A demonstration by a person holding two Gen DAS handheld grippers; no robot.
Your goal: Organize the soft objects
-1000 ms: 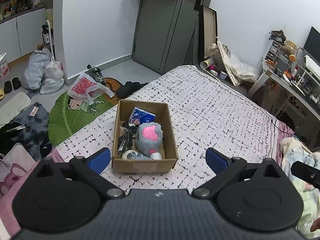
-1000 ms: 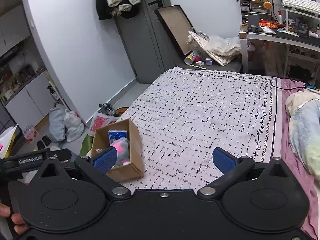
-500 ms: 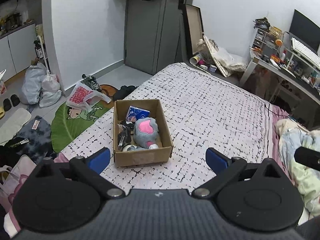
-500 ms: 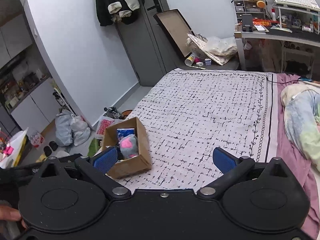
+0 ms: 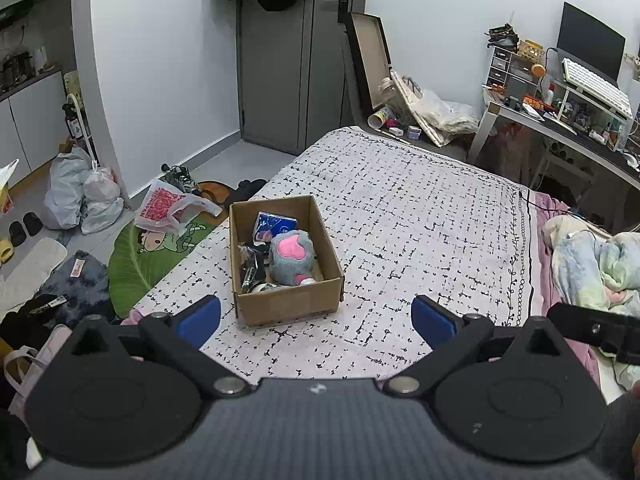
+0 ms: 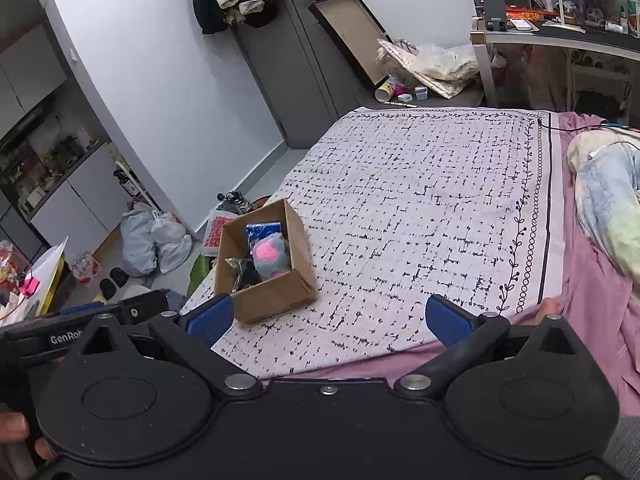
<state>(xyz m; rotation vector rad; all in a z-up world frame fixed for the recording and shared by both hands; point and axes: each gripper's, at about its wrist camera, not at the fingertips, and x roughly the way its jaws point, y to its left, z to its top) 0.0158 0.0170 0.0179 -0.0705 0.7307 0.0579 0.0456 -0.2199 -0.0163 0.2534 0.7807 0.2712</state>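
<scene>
Both grippers, left [image 5: 316, 318] and right [image 6: 326, 318], pulled back higher from box [image 5: 286, 304] on bed [image 5: 420, 220]; jaws spread, empty. Plush [image 5: 291, 255] lay inside box. Judged: packing finished.

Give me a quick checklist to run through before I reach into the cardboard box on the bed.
1. Left gripper jaws open and empty: ok.
2. Right gripper jaws open and empty: ok.
3. Cardboard box open at the top: ok.
4. Grey and pink plush toy on top, reachable: ok.
5. Bedspread bare beside the box for laying things out: ok.
6. What lies under the plush: cannot tell.
</scene>
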